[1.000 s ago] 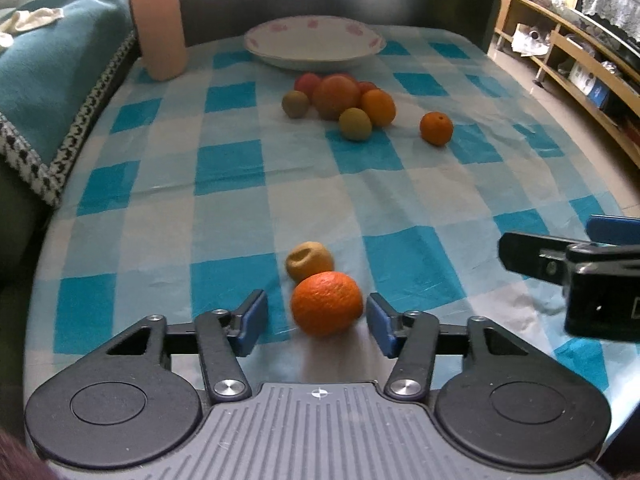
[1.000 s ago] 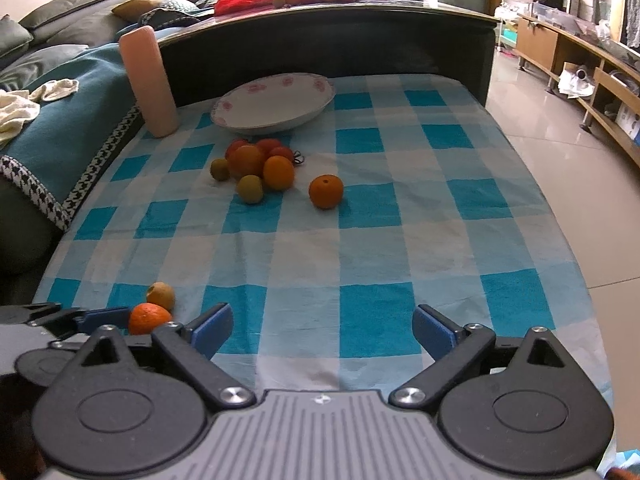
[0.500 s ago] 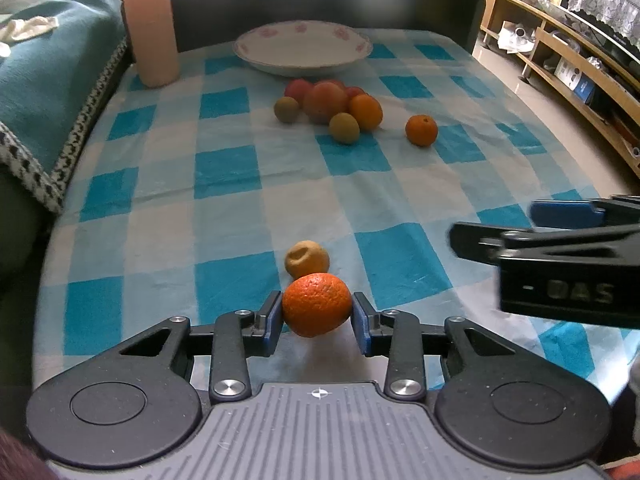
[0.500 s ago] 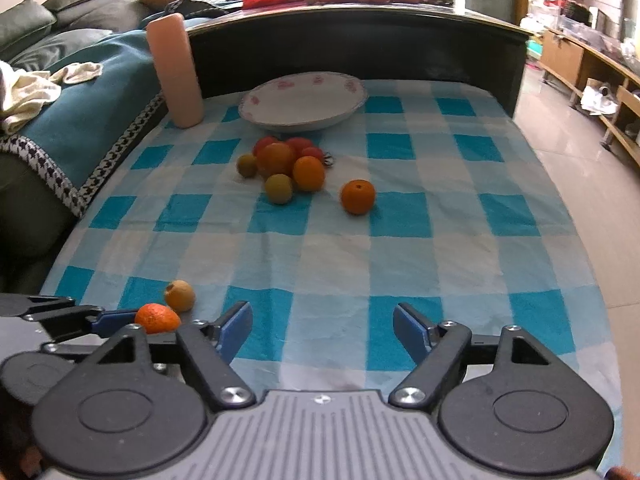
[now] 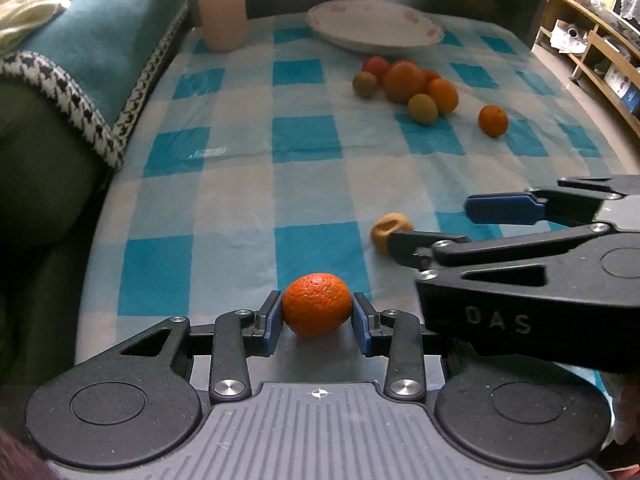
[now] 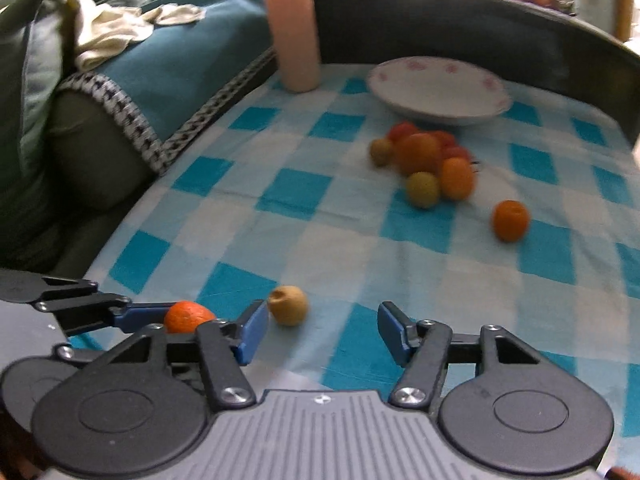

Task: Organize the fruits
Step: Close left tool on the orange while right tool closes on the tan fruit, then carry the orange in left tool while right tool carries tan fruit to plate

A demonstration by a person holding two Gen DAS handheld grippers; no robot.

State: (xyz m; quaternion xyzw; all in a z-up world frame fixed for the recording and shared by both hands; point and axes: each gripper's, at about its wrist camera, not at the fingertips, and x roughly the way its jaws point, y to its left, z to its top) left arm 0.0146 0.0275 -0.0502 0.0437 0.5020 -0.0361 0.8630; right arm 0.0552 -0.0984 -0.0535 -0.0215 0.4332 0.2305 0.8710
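**Orange clamped, tan fruit just ahead**

The left hand-held gripper [image 5: 317,318] is clamped on an orange [image 5: 317,304]. The right hand-held gripper [image 6: 322,332], jaws apart, reaches toward a small tan fruit [image 6: 288,305] close by. Farther off, a fruit pile [image 5: 406,83] lies before a white plate [image 5: 374,28]; a pink cylinder [image 5: 219,4] stands near a blanket-draped sofa [image 5: 100,40]. A blue-checked cloth [image 5: 240,184] covers the tabletop.

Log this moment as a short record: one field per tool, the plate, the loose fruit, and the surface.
left tool: shut on tangerine
right tool: open, holding nothing, small yellowish fruit just ahead of its left finger
plate: no fruit on it, at far edge of table
fruit cluster: on cloth near plate
lone orange: apart, right of cluster
surface: blue checked tablecloth
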